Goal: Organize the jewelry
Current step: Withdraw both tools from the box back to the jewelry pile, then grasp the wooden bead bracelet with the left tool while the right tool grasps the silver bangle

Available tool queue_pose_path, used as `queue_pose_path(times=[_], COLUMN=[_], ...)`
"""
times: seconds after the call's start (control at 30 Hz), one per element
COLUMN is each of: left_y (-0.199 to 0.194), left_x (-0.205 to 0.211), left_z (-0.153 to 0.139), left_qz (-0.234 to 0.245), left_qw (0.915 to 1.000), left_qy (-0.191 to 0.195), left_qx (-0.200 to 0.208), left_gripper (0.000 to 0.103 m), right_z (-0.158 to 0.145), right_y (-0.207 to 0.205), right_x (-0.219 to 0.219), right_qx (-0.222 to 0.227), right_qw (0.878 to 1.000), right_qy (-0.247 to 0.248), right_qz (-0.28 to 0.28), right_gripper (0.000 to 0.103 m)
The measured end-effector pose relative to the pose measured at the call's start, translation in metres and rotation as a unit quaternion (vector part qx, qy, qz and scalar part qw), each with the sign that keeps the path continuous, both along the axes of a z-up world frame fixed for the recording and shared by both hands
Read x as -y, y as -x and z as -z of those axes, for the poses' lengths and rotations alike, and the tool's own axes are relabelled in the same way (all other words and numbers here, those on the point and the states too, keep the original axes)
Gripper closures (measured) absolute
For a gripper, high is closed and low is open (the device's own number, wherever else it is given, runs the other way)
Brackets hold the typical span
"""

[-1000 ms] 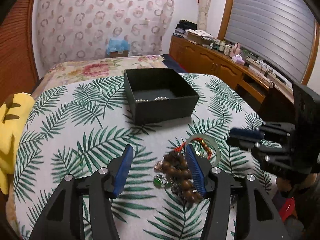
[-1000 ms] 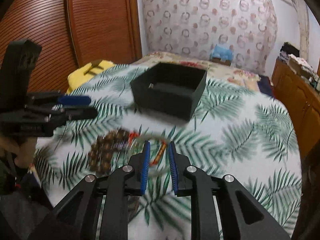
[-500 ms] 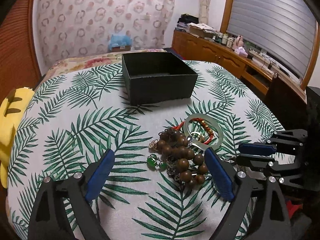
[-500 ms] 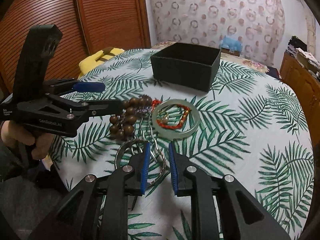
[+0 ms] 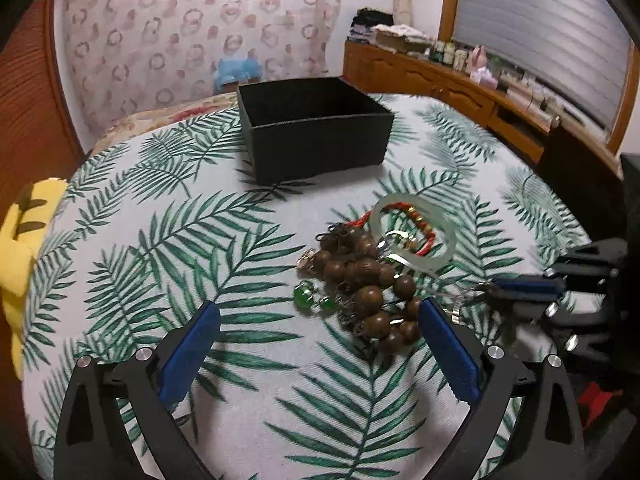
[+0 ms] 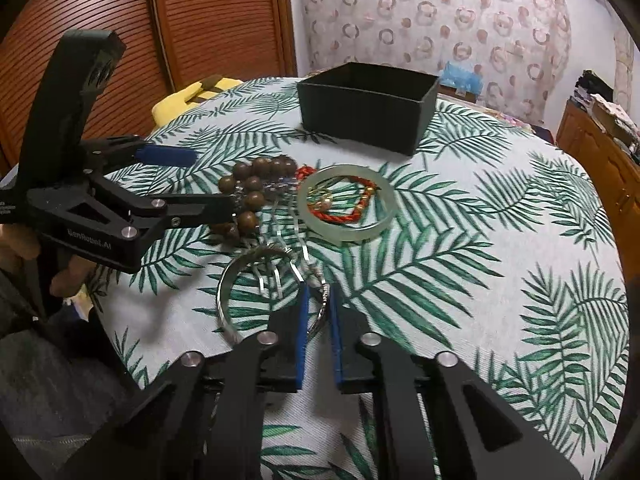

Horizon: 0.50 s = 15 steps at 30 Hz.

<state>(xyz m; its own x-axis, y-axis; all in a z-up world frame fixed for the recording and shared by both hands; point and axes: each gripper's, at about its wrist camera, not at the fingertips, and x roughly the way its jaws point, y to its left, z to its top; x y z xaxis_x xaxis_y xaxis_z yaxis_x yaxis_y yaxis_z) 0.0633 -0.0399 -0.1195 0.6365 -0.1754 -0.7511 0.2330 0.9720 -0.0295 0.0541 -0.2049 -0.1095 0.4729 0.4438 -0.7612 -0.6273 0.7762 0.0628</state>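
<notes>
A pile of jewelry lies on the leaf-print tablecloth: a brown wooden bead bracelet [image 5: 368, 280] [image 6: 250, 192], a pale jade bangle [image 5: 414, 236] [image 6: 346, 204] around a red cord bracelet [image 6: 340, 210], green stone earrings [image 5: 310, 296] and a silver bangle [image 6: 240, 280]. A black open box [image 5: 316, 136] [image 6: 366, 106] stands beyond. My left gripper [image 5: 320, 320] is open just in front of the beads. My right gripper [image 6: 318, 304] is shut on the silver bangle's rim; it also shows in the left wrist view [image 5: 520, 288].
A yellow plush cushion [image 5: 24, 248] lies at the table's left edge. A wooden cabinet [image 5: 460, 88] with clutter stands at the right wall. A bed with a floral cover lies behind the box. Brown slatted doors [image 6: 140, 28] stand on the left.
My left gripper has opened wide and pulled back and lower. My right gripper has come down from above the pile and shut on the silver bangle at its near edge.
</notes>
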Motion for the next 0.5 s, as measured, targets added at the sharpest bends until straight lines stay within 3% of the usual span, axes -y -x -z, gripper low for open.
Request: queue_pose_path(times=[0.13, 0.5], left_y=[0.003, 0.012], left_x=[-0.007, -0.024], left_z=[-0.003, -0.008], left_qz=[-0.003, -0.003], left_qw=[0.9999, 0.9997], left_qy=[0.011, -0.009], left_qx=[-0.007, -0.022], left_gripper=[0.008, 0.008], right_z=[-0.004, -0.002], right_y=[-0.001, -0.004], right_x=[0.010, 0.028], right_qx=[0.008, 0.012], right_qw=[1.000, 0.999], right_qy=[-0.001, 0.003], right_qz=[0.015, 0.040], right_gripper=[0.098, 0.098])
